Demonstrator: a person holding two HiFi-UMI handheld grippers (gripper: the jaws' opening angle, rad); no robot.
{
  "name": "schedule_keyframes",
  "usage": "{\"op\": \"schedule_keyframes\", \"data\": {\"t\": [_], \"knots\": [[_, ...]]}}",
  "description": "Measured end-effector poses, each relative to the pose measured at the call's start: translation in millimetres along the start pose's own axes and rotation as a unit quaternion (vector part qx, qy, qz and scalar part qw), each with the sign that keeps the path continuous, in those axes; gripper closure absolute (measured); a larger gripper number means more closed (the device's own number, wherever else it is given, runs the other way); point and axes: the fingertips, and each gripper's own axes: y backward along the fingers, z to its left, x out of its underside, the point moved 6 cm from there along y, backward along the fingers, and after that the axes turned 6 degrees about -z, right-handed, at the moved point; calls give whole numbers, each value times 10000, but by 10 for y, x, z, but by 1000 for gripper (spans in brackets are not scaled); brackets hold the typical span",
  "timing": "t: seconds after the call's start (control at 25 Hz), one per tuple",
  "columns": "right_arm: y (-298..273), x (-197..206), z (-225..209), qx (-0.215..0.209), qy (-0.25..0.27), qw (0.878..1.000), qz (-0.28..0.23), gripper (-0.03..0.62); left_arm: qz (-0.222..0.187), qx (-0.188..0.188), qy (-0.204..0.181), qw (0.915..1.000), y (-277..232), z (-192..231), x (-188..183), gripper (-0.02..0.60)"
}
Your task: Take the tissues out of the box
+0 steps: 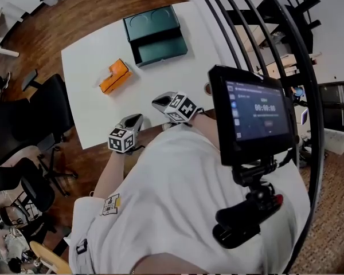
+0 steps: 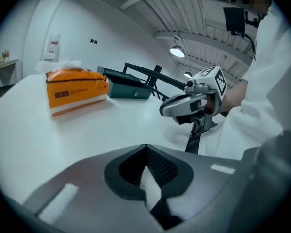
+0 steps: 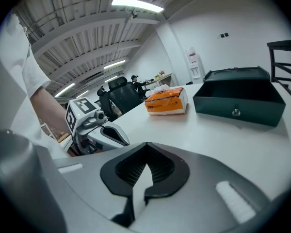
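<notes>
An orange tissue pack [image 1: 115,76] lies on the white table [image 1: 178,76], with white tissue showing at its top [image 2: 63,65]. Behind it stands an open dark green box [image 1: 155,34] with its lid tilted back. My left gripper [image 1: 135,119] hovers at the table's near edge, shut and empty, well short of the pack [image 2: 76,92]. My right gripper [image 1: 159,102] is just to its right, also shut with nothing in it. In the right gripper view, the pack [image 3: 167,102] and the green box [image 3: 240,101] lie far ahead, and the left gripper [image 3: 104,132] is close by on the left.
Black office chairs [image 1: 28,125] stand left of the table on a wooden floor. A screen on a black mount [image 1: 255,116] sits at the person's chest on the right. A black curved rack [image 1: 258,27] rises past the table's right edge.
</notes>
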Motion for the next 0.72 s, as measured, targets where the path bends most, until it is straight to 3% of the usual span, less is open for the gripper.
{"op": "schedule_keyframes", "data": {"t": [0.4, 0.72], "knots": [[107, -65, -116, 124, 64, 9998, -110, 594, -104, -43, 31, 9999, -47, -68, -41, 581], [206, 84, -23, 183, 10, 9998, -14, 594, -10, -14, 291, 9996, 63, -108, 221, 581]]}}
